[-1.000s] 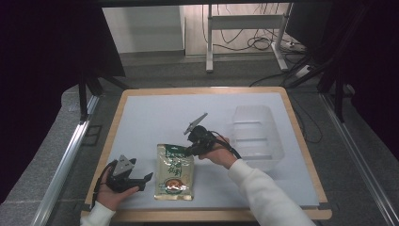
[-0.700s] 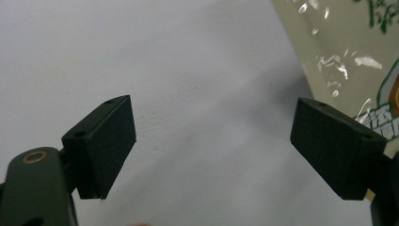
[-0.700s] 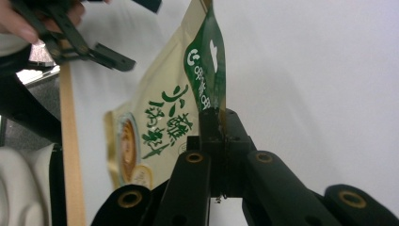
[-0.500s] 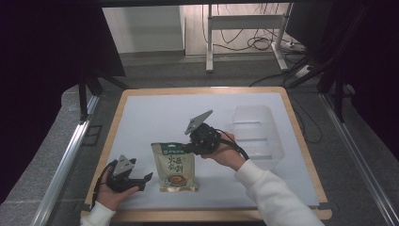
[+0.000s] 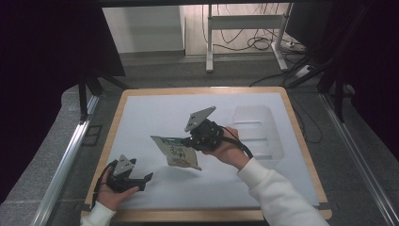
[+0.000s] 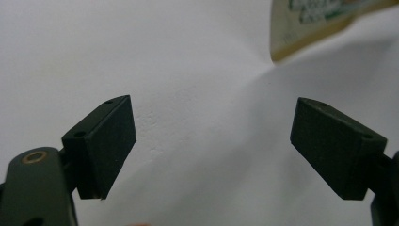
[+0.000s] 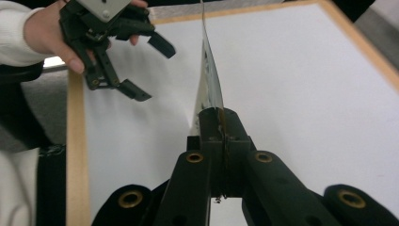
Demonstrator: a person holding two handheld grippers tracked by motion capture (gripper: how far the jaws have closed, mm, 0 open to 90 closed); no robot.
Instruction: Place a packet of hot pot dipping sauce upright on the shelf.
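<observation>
A flat snack pouch point(image 5: 178, 152) with green print and a tan edge hangs in the air over the middle of the white table, tilted. My right gripper point(image 5: 190, 140) is shut on its right edge; in the right gripper view the pouch point(image 7: 207, 80) stands edge-on, pinched between the closed jaws. My left gripper point(image 5: 147, 179) rests low at the table's front left, open, with nothing between its pads point(image 6: 106, 141). A corner of the pouch point(image 6: 324, 21) shows at the top right of the left gripper view.
A clear plastic bin point(image 5: 258, 129) stands at the right of the white table top point(image 5: 150, 113), which has a wooden rim point(image 5: 301, 136). Beyond the table are a metal frame and cables on the floor.
The pouch lay flat on the table, then came up on its edge, and now hangs off the surface. My right gripper has risen with it. The left gripper has kept still.
</observation>
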